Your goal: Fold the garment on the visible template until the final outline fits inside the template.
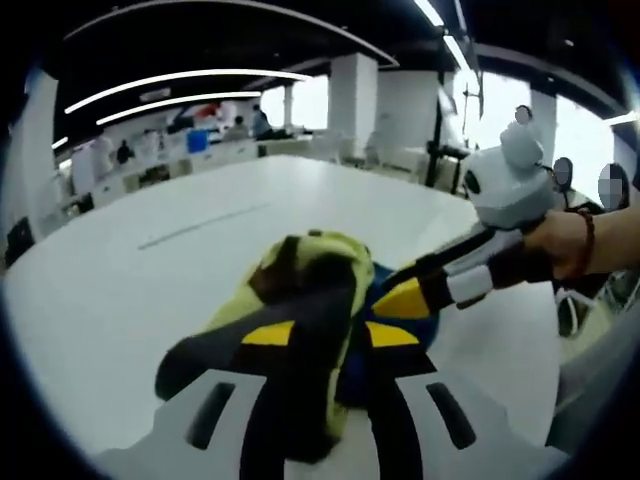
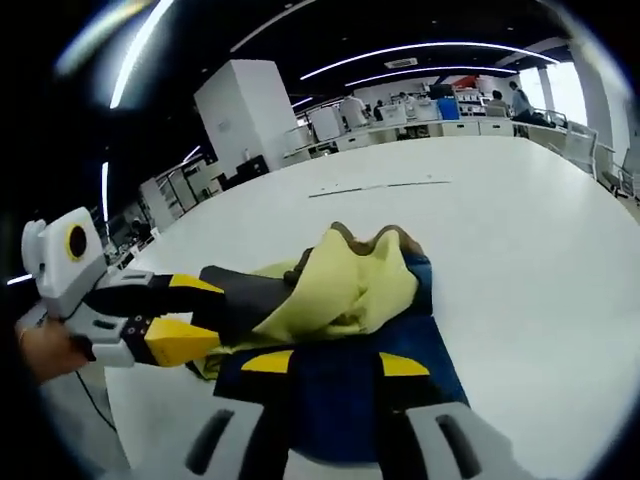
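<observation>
We see a wide white table with a bunched garment lying on it, yellow-green on one side and dark blue on the other.

In the left gripper view, our left gripper rises from the bottom edge with its yellow-tipped black fingers pressed onto a fold of the yellow-green and dark cloth, which drapes between and over them. The blue part of the garment lies just beyond the far finger. From the right, the right gripper reaches in, held by a hand wearing a beaded bracelet; its yellow tip touches the blue cloth right beside our own fingers.

In the right gripper view, our right gripper pinches the dark blue cloth, which runs down between its yellow-tipped fingers. The yellow-green part is heaped just ahead of the fingertips. From the left, the left gripper clamps a dark edge of the garment beside that heap.

Beyond the garment the table stretches away, with faint thin lines marked on its surface. Far off stand white pillars, desks and people.
</observation>
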Demonstrator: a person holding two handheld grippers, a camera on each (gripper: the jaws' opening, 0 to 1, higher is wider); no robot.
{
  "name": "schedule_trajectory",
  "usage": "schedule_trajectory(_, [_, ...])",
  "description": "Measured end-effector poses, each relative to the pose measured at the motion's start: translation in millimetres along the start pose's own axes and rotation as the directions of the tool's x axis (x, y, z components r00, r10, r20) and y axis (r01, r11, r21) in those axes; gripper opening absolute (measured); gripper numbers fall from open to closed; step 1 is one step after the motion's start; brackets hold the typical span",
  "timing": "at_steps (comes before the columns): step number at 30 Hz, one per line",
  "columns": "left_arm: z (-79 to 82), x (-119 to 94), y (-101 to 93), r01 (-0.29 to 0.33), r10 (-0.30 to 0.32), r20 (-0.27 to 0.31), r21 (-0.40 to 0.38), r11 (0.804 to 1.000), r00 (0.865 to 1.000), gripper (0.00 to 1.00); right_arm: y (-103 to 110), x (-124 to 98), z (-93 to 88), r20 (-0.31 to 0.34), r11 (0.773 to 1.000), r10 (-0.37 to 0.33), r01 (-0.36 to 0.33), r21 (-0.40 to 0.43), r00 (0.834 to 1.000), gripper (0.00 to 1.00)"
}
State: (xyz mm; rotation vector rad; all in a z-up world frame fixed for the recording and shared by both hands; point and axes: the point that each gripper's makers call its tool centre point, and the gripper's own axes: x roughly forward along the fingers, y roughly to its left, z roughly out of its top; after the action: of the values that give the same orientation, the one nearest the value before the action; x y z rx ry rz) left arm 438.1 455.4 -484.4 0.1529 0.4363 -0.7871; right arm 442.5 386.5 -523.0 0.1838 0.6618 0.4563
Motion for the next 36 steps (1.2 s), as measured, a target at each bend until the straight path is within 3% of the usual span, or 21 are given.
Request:
schedule_trajectory(4, [-0.5,7,2.1,-0.021,0.021,-0.002,0.037,0.999,1.0,0.2,-3,1,1.0,0.01,1.0,-0.017,0.017,0.01,1.0,0.2])
schedule_trajectory(9, [-0.9,15,5.0,-0.047,0.047,-0.01,0.015,0.999,0.999,0.2,-7,3,2.4,0.03,0.998,-0.04,0.038,0.059,0.999,0.15])
schedule_trajectory(24, [-6.3,12,4.9,-0.107,0.111,-0.033,0.109,0.988,0.993,0.13,-13,3,2.7,0.043,0.991,-0.078,0.072,0.108,0.996,0.03])
schedule_trajectory(28, [-5.6,10,9.1,-0.111,0.114,-0.032,0.086,0.99,0.993,0.02,-12,3,2.9,0.044,0.993,-0.071,0.067,0.097,0.996,0.0])
schedule_trajectory(36, [2.9,3,10.5,-0.102,0.103,-0.02,0.033,0.994,0.995,0.0,-9,-2,9.3,0.065,0.997,-0.056,0.052,0.057,0.996,0.0])
